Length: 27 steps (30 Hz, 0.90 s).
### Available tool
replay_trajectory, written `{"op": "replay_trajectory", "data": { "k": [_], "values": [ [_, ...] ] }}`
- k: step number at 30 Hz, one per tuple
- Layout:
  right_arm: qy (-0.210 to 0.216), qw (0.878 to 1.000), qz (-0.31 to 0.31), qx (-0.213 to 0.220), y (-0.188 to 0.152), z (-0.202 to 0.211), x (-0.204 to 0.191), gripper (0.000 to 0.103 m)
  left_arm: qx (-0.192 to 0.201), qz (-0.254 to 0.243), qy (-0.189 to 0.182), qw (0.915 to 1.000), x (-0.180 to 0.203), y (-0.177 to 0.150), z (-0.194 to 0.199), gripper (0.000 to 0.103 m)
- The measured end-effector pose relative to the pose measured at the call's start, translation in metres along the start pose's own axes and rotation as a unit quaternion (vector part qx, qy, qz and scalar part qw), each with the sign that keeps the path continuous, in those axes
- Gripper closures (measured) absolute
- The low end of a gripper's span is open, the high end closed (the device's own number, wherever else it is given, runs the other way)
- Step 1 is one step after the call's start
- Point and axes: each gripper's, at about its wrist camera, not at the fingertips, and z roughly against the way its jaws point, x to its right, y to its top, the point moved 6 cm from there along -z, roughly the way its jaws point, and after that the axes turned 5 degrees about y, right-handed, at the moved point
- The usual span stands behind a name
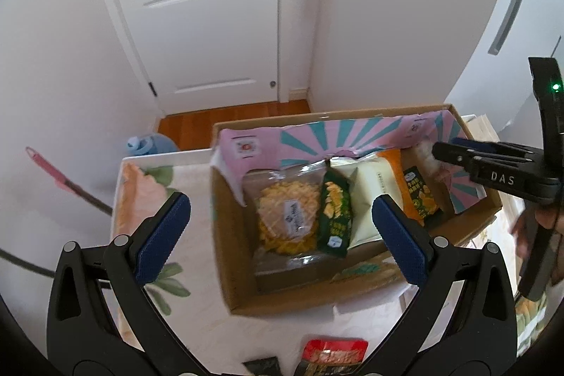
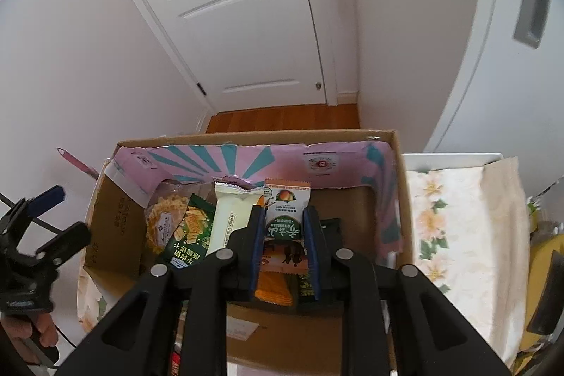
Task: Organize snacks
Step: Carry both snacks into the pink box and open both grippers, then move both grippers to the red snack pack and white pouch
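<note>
Four packets stand in a row inside the cardboard box (image 1: 225, 235) now: the clear bag of yellow crisps (image 1: 285, 221) at the left, the dark green cracker packet (image 1: 335, 217), the cream-white packet (image 2: 231, 214) and the orange packet (image 2: 285, 221) at the right end. You look to be in the placing step, setting that orange packet down beside the white one.

Your right gripper (image 2: 283, 249) is down in the box with its blue pads on either side of the orange packet, jaws narrow. Whether the pads actually press on the wrapper I cannot tell from here; the gap looks just about packet-wide. If it stands by itself, your next move is to spread the jaws a little more and lift straight up, so the pads don't drag it over.

Your left gripper (image 1: 278, 228) hangs above the box's near left corner, jaws spread wide, holding nothing and touching nothing.

More work waits: a red packet (image 1: 335, 355) and a dark one (image 1: 261, 367) lie on the floral tablecloth (image 1: 176, 178) just in front of the box, right below your left gripper. That hand looks best placed to drop onto the red one next.
</note>
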Motion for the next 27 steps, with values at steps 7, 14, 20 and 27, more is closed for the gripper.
{"op": "replay_trajectory", "data": {
  "k": [7, 14, 20, 27],
  "values": [
    [-0.005, 0.998, 0.02, 0.052, 0.0, 0.028, -0.014, 0.003, 0.02, 0.015, 0.011, 0.9996, -0.02, -0.011, 0.031, 0.001],
    [-0.01, 0.996, 0.018, 0.082, -0.011, 0.063, -0.026, 0.003, 0.039, 0.02, 0.009, 0.999, -0.029, -0.027, 0.061, 0.001],
    [-0.02, 0.994, 0.011, 0.105, -0.028, 0.098, -0.03, 0.003, 0.046, 0.014, -0.001, 0.9988, -0.029, -0.046, 0.08, 0.001],
    [-0.04, 0.99, 0.002, 0.136, -0.057, 0.132, -0.03, 0.001, 0.048, 0.001, -0.016, 0.9987, -0.024, -0.07, 0.097, 0.001]
  ]
}}
